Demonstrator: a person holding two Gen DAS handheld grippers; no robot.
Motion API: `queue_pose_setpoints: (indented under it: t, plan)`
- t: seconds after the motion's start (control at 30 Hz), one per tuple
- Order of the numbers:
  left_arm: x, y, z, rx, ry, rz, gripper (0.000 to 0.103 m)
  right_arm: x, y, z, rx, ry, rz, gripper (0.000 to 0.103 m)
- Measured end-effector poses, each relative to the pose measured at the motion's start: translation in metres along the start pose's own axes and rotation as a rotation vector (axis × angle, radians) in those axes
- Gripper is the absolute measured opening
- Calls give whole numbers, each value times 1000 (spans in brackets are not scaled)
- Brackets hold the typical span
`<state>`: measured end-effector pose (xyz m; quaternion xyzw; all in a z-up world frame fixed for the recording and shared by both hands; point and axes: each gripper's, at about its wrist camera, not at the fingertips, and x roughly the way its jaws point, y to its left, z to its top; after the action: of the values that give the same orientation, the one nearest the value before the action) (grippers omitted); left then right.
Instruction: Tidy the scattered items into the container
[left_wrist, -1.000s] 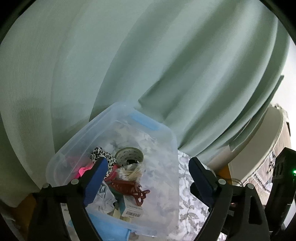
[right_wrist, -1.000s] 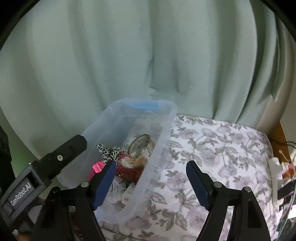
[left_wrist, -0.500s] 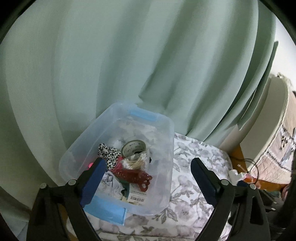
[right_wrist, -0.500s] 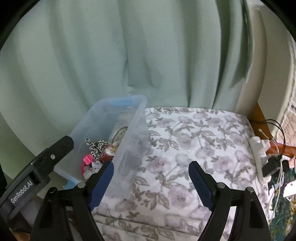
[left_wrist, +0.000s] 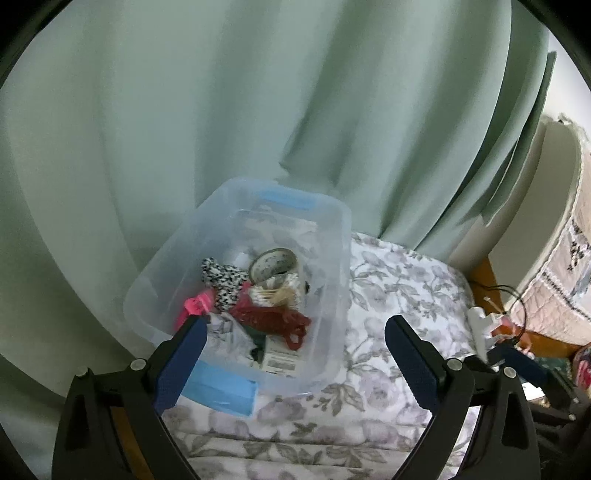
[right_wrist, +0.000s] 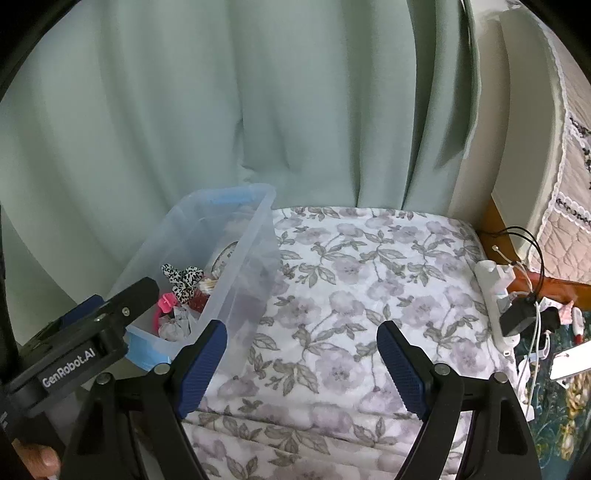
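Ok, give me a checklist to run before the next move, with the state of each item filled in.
1. Left gripper empty, jaws apart after opening wider: ok.
2. Right gripper empty, jaws apart: ok.
3. Clear container upright on the floral cover: ok.
4. Scrunchie, tape roll and red claw clip inside the container: ok.
5. No loose items left on the floral cover: ok for the part in view.
6. Container lid on: not ok, none in view.
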<state>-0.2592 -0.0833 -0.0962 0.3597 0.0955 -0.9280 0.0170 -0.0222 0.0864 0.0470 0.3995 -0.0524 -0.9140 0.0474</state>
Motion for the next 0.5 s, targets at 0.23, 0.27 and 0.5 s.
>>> queue_pose_setpoints:
  t: [0.23, 0.27, 0.5]
  plan:
    - [-5, 0, -3, 2, 21, 27, 97, -5, -2, -4, 18, -6, -2, 86]
    - [-5, 0, -3, 3, 22, 19, 97, -5, -1, -5, 17, -7, -2, 86]
    - [-2, -8, -5, 56, 64, 83, 97, -9, -11, -5, -5, -5, 17, 86]
